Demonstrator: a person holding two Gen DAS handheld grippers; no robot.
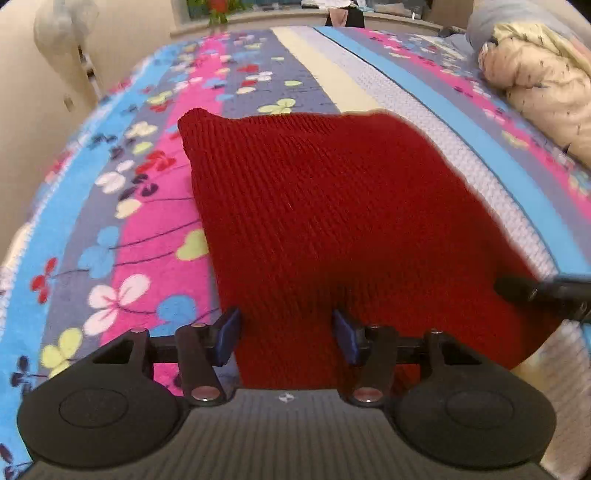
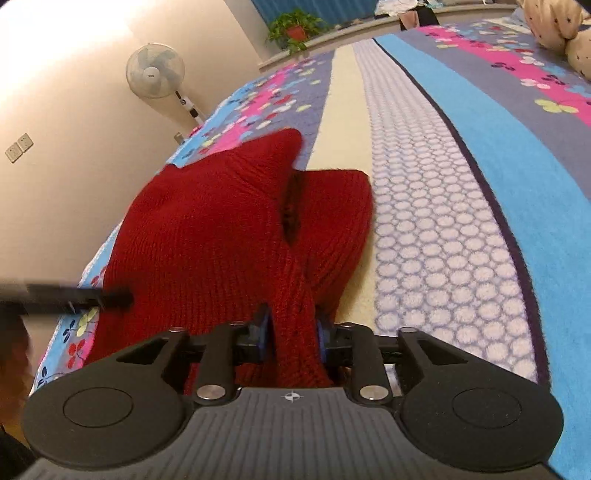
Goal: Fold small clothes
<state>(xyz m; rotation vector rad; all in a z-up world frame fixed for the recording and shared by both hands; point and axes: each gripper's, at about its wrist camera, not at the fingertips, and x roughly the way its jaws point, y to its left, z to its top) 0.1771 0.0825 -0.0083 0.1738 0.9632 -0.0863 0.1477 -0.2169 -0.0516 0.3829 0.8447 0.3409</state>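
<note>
A dark red knit garment (image 1: 332, 221) lies spread on the flowered blanket (image 1: 147, 229) of a bed. My left gripper (image 1: 287, 334) hovers open over its near edge, with the flat knit showing between the blue pads and not pinched. In the right wrist view the garment (image 2: 207, 229) is bunched, with a raised fold running up into my right gripper (image 2: 293, 332). That gripper is shut on the fold, which fills the gap between the pads. A dark fingertip (image 1: 517, 290) of the right gripper shows at the garment's right edge. A fingertip (image 2: 110, 297) of the left gripper reaches in from the left.
The striped blanket (image 2: 443, 221) stretches far ahead and to the right. A rolled cream quilt (image 1: 535, 85) lies at the far right of the bed. Beside the bed's left edge are a cream wall, a standing fan (image 2: 155, 75) and a potted plant (image 2: 295, 27).
</note>
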